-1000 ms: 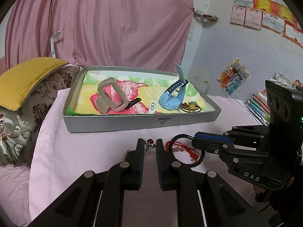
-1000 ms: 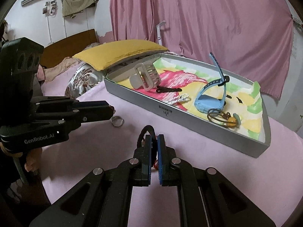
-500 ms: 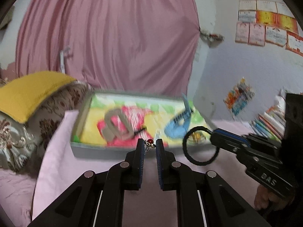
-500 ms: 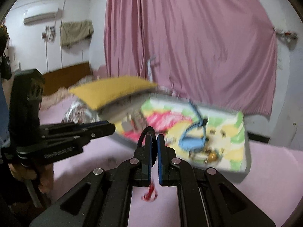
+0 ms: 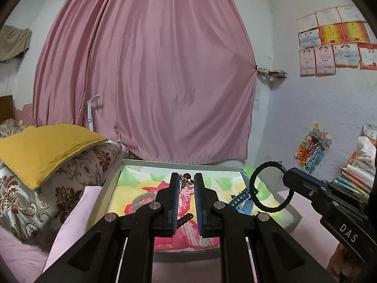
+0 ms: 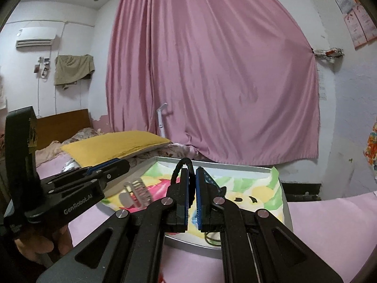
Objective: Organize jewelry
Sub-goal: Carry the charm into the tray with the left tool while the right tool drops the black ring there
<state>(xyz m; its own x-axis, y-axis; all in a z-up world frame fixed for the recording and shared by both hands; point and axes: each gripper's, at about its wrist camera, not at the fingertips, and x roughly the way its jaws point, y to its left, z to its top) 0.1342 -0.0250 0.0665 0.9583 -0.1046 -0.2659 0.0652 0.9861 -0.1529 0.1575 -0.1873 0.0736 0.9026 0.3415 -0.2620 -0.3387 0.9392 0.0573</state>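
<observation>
Two pieces ride in our closed grippers: the left gripper (image 5: pixel 185 181) pinches a red-beaded ring (image 5: pixel 186 178), the right gripper (image 6: pixel 192 174) a black cord bracelet (image 5: pixel 271 187); the tray (image 5: pixel 107 189) lies just beyond and below both, equally near.

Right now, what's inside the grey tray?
Tray, on its colourful liner: white buckle clasp, blue watch, dark clip, gold wire piece. The grippers cover the middle.

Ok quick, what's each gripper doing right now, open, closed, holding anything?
Left gripper: closed on a small red-beaded trinket.
Right gripper: closed on a black cord loop.
</observation>
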